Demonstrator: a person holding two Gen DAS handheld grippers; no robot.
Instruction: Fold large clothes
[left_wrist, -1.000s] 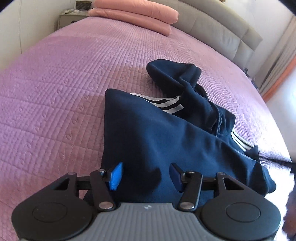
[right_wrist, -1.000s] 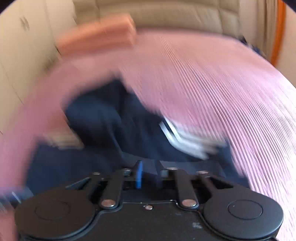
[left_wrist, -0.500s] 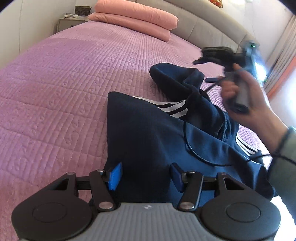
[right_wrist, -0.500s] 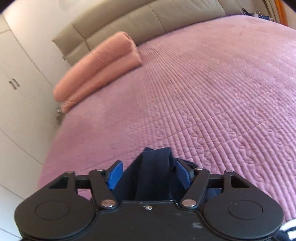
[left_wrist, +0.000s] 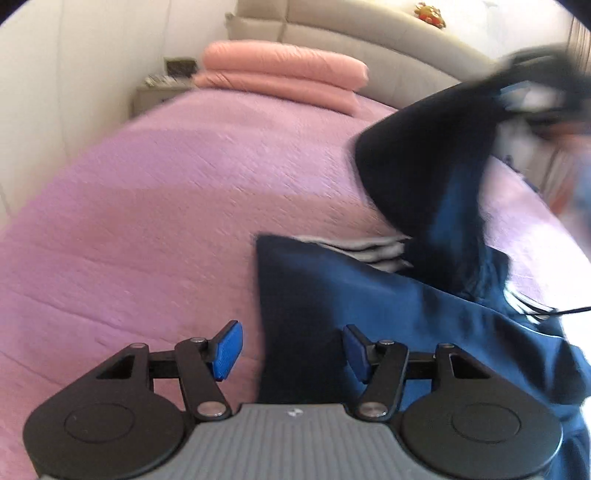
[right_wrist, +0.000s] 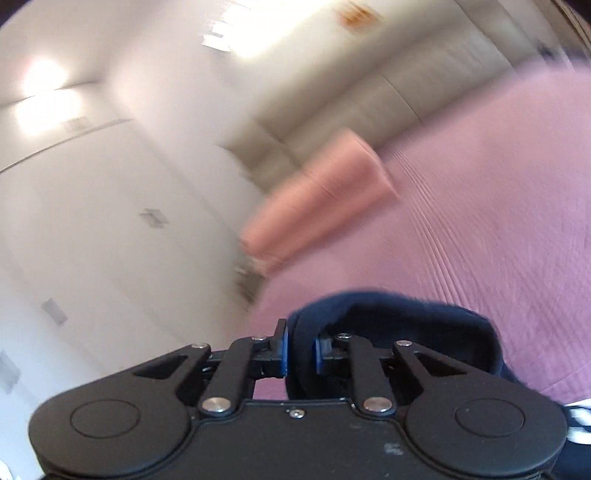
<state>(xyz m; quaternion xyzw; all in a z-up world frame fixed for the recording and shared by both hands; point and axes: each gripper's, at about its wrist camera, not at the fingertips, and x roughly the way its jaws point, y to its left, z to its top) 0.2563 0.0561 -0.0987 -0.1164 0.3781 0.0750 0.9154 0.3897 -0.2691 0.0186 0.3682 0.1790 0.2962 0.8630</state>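
Navy track pants (left_wrist: 369, 306) with white side stripes lie on the pink quilted bed (left_wrist: 155, 206). My left gripper (left_wrist: 291, 349) is open, low over the near edge of the pants, its blue pads either side of the cloth's left edge. My right gripper (right_wrist: 299, 350) is shut on a fold of the navy pants (right_wrist: 391, 317) and holds it up off the bed. In the left wrist view that gripper (left_wrist: 532, 88) is blurred at the upper right, with a pant leg (left_wrist: 436, 162) hanging from it.
Two folded salmon blankets (left_wrist: 284, 79) lie at the head of the bed by the beige headboard (left_wrist: 369, 40). A small nightstand (left_wrist: 159, 92) stands at the left. White wardrobe doors (right_wrist: 92, 229) fill the left of the right wrist view.
My right gripper closed on the pants' end and lifted it high; it was open around the cloth half a second ago. My left gripper shifted left, still open.
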